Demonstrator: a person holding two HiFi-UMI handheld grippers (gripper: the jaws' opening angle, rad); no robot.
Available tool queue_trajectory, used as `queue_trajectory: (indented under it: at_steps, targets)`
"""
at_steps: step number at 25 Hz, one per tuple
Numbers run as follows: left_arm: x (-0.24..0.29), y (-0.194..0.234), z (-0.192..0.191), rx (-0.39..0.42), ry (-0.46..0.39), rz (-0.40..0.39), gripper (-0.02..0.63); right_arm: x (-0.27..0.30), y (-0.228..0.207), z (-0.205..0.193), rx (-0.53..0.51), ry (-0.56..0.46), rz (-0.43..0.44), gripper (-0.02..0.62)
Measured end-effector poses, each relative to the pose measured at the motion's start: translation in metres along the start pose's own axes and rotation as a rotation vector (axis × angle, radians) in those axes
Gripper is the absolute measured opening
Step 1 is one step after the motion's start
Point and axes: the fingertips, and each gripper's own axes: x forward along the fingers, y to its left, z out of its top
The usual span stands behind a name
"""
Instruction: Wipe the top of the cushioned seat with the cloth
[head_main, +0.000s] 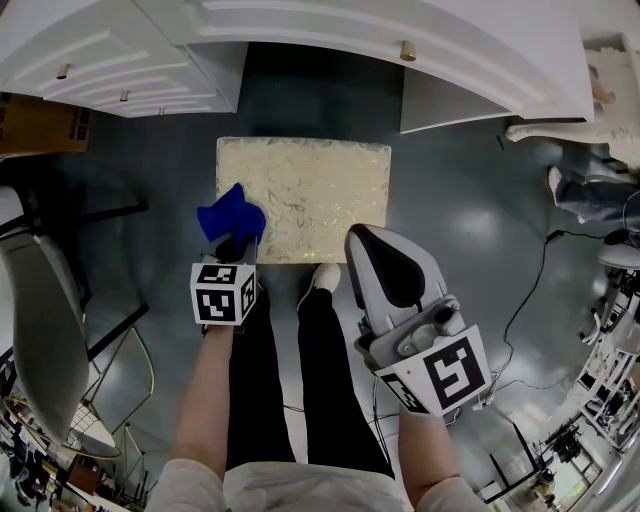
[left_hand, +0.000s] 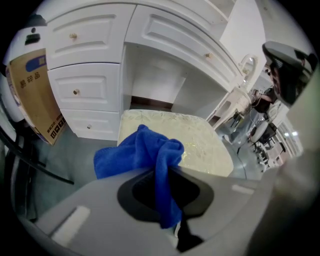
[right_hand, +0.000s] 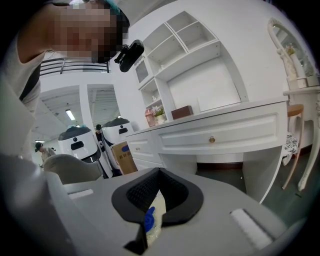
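Note:
The cushioned seat (head_main: 310, 190) is a cream, patterned rectangular stool standing in front of a white desk. A blue cloth (head_main: 232, 217) bunches over the seat's front-left corner, and my left gripper (head_main: 237, 243) is shut on it. In the left gripper view the cloth (left_hand: 145, 152) hangs out of the jaws, with the seat (left_hand: 205, 142) just beyond. My right gripper (head_main: 362, 238) is raised over the seat's front-right corner, tilted up, jaws shut with nothing in them. In the right gripper view the right gripper (right_hand: 159, 176) points toward the desk.
A white desk with drawers (head_main: 130, 55) curves behind the seat, with a knee gap straight past it. A cardboard box (head_main: 40, 122) and a grey chair (head_main: 45, 330) are at the left. The person's black-trousered legs (head_main: 290, 380) stand at the seat's front. A cable (head_main: 530, 290) runs across the floor at the right.

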Motion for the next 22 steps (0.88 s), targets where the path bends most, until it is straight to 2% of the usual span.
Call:
queue_trajectory:
  at_steps: [8, 14, 22]
  targets:
    - [-0.005, -0.007, -0.017, -0.008, 0.016, 0.005, 0.032, -0.01, -0.005, -0.001, 0.011, -0.007, -0.017, 0.0]
    - [-0.004, -0.013, -0.019, 0.029, 0.043, 0.013, 0.032, -0.02, -0.01, -0.002, 0.026, -0.015, -0.043, 0.0]
    - [0.009, -0.045, -0.017, 0.069, 0.073, -0.027, 0.032, -0.025, -0.021, -0.002, 0.033, -0.02, -0.046, 0.0]
